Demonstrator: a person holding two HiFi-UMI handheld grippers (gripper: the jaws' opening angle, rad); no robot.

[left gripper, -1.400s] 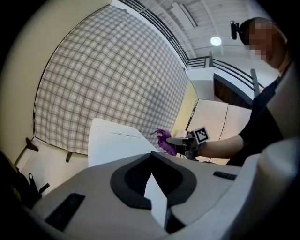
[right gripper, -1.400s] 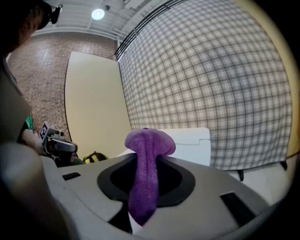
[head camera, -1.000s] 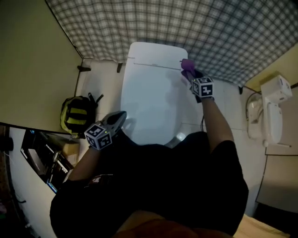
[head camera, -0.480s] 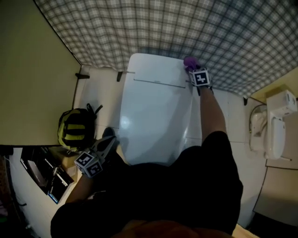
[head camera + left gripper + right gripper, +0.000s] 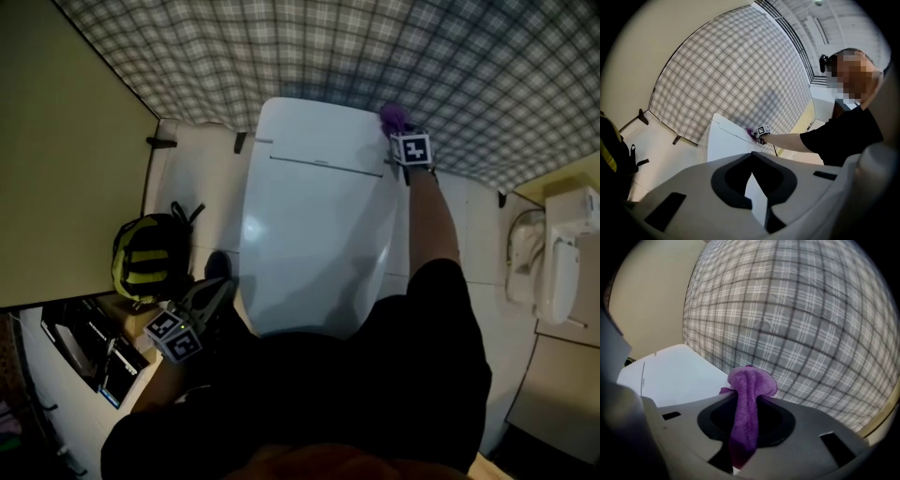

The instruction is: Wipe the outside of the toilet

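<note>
The white toilet [image 5: 314, 225] stands in the middle of the head view with its lid down, against a plaid back wall. My right gripper [image 5: 401, 129] is at the toilet's far right corner, shut on a purple cloth [image 5: 392, 115] that bulges out past its jaws. In the right gripper view the cloth [image 5: 749, 383] hangs between the jaws of the right gripper [image 5: 747, 399], just beside the toilet's white top [image 5: 675, 376]. My left gripper [image 5: 221, 286] hangs low by the toilet's near left side. Its jaws [image 5: 752, 153] meet at the tips with nothing held.
A yellow and black backpack [image 5: 148, 255] lies on the floor left of the toilet. A white wall unit [image 5: 561, 258] is fixed at the right. A beige wall [image 5: 66, 141] closes the left side. A dark rack [image 5: 89, 342] sits at the lower left.
My right gripper has carried the cloth from the lid's right edge up to the far right corner. The left gripper has dropped back and down along the toilet's left side.
</note>
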